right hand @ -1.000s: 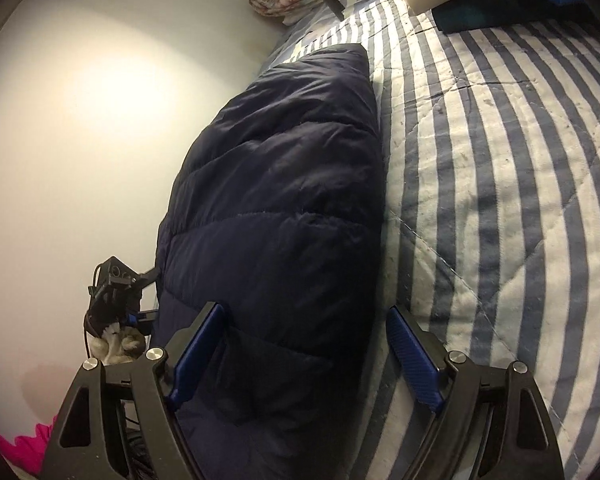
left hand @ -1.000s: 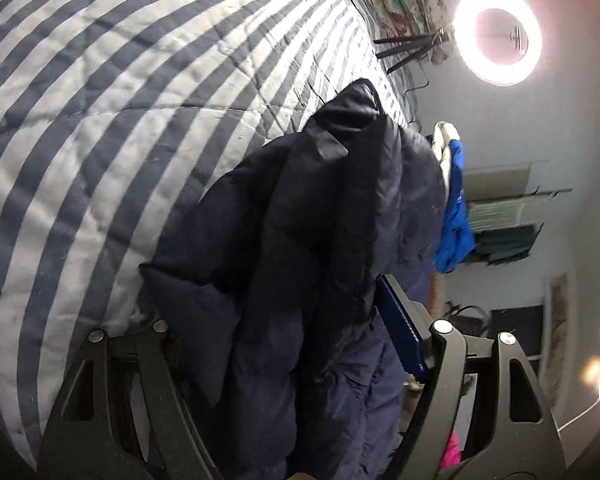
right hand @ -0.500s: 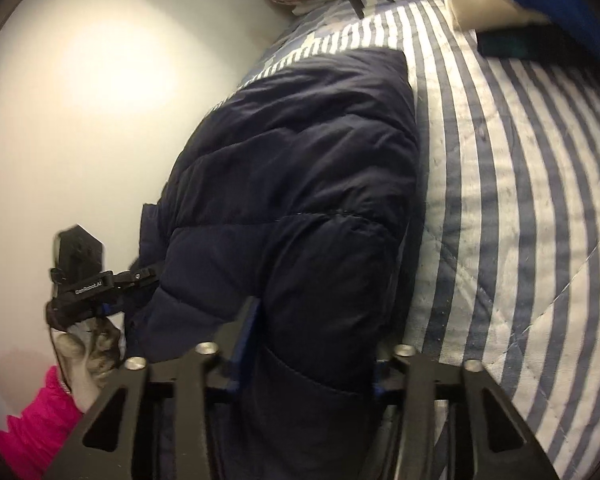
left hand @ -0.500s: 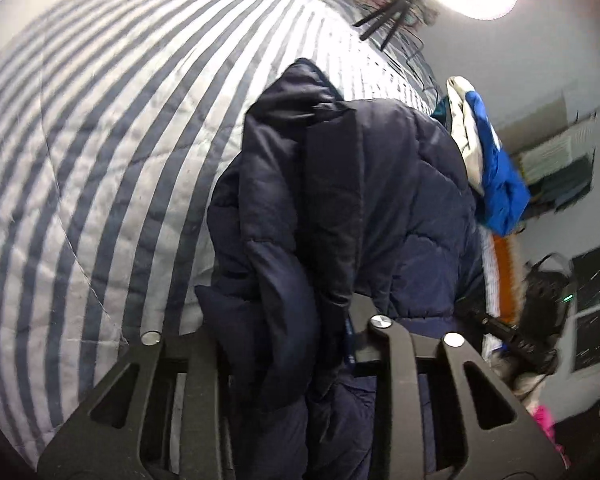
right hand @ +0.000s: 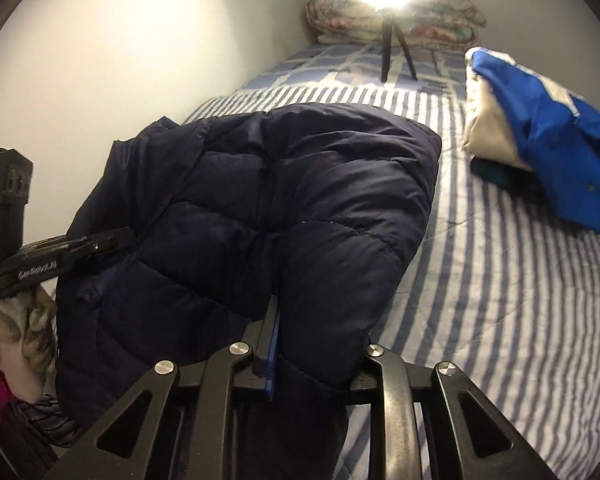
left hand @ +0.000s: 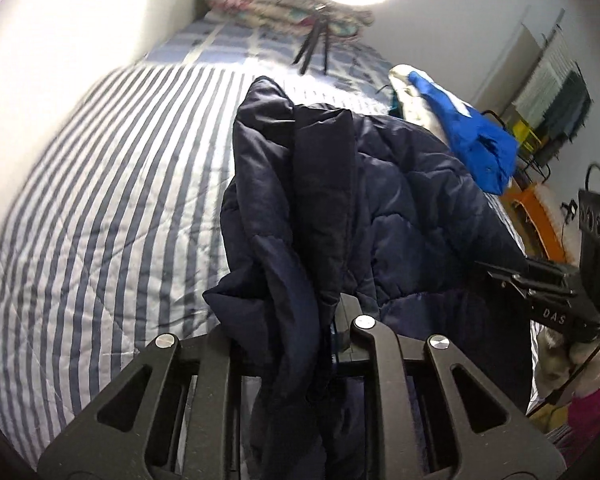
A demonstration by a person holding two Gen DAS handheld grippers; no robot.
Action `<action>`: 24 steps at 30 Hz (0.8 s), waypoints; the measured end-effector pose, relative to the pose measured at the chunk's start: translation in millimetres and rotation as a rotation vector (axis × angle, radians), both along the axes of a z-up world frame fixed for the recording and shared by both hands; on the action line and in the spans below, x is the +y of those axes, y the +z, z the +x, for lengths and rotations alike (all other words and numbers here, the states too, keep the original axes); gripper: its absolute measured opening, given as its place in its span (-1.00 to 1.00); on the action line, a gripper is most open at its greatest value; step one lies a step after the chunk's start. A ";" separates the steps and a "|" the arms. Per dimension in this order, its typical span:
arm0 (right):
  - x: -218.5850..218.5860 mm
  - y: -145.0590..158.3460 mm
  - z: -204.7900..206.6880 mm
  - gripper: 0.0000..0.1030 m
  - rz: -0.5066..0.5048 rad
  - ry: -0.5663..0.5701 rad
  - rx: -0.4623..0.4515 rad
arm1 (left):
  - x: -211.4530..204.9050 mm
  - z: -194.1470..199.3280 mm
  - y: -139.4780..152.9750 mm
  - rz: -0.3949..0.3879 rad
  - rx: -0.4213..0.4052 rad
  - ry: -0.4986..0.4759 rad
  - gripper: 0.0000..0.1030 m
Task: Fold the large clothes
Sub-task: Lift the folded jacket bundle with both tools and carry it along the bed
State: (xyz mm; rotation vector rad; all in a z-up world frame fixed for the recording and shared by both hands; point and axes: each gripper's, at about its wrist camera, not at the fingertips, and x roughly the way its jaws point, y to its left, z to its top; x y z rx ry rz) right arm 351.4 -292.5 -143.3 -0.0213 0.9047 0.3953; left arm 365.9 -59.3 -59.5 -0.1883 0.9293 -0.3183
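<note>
A dark navy quilted puffer jacket [left hand: 360, 208] lies folded lengthwise on a blue-and-white striped bed cover [left hand: 100, 208]. My left gripper [left hand: 300, 332] is shut on the near edge of the jacket; fabric bunches over and hides its fingertips. My right gripper [right hand: 320, 344] is shut on the jacket's [right hand: 268, 208] near end, one blue pad showing through the folds. Each gripper shows in the other's view: the right one in the left wrist view [left hand: 548, 292], the left one in the right wrist view [right hand: 60, 256].
A pile of folded clothes with a bright blue garment [right hand: 540, 136] on top lies at the bed's right. A ring light on a small tripod [right hand: 396, 52] stands at the head end before a floral pillow [right hand: 400, 20]. A wall runs along the left side.
Both grippers have closed on the jacket's near end, from wide open a second ago. Both views have swung towards the head of the bed, and the jacket's near end is gathered up.
</note>
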 end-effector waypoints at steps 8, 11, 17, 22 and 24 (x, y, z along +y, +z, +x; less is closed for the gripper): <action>-17.0 30.9 -20.2 -0.60 -0.045 -0.019 -0.095 | -27.1 -19.5 31.6 0.021 -0.107 -0.057 -0.70; -24.3 38.0 -27.4 -0.61 -0.046 -0.029 -0.119 | -34.8 -24.3 39.6 0.022 -0.136 -0.075 -0.70; -37.8 48.9 -40.7 -0.61 -0.045 -0.056 -0.146 | -48.6 -25.6 44.3 0.001 -0.146 -0.105 -0.70; -49.3 46.1 -39.6 -0.61 -0.051 -0.077 -0.137 | -66.5 -18.9 44.3 -0.012 -0.134 -0.130 -0.70; -55.4 46.1 -38.4 -0.61 -0.051 -0.088 -0.134 | -75.5 -16.5 44.7 -0.020 -0.128 -0.141 -0.71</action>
